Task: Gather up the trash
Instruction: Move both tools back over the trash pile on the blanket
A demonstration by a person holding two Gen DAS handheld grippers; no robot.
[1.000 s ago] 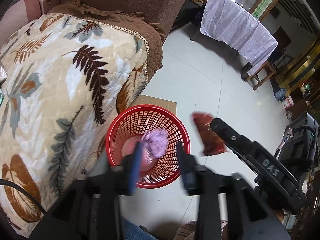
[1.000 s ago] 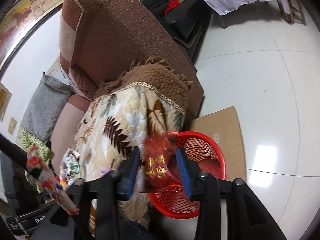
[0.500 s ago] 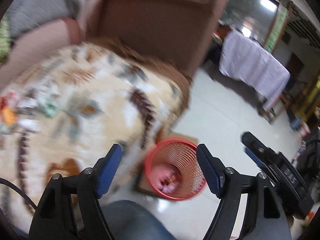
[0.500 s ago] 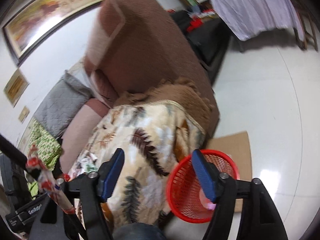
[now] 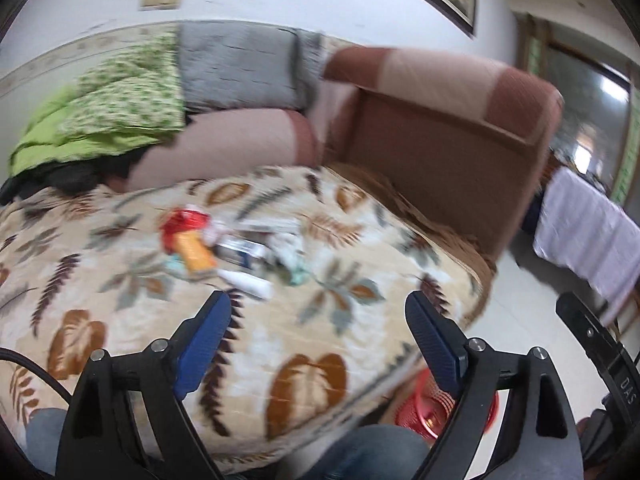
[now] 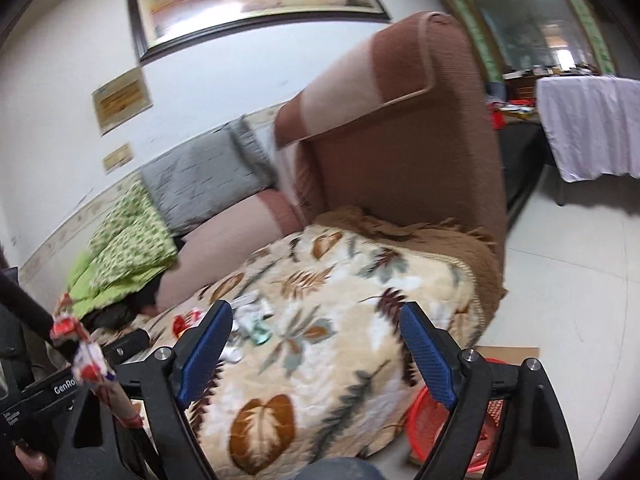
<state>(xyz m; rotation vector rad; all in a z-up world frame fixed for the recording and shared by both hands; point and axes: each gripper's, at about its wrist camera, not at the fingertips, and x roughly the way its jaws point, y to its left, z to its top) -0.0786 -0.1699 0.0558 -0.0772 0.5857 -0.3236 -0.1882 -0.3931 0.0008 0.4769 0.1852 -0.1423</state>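
Now left gripper and right gripper hovering over quilt, jaws spread, empty; trash lying ahead; basket sitting on floor.

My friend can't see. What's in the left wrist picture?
The open, empty left gripper hovers above a leaf-patterned blanket where a blurry pile of wrappers lies. A red basket peeks out on the floor below, with a brown sofa behind.

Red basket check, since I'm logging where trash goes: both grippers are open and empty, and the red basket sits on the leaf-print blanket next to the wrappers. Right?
Not quite. The red basket stands on the floor beside the leaf-print blanket, as the right wrist view shows. The wrappers do lie on the blanket, and the left gripper and right gripper are open and empty.
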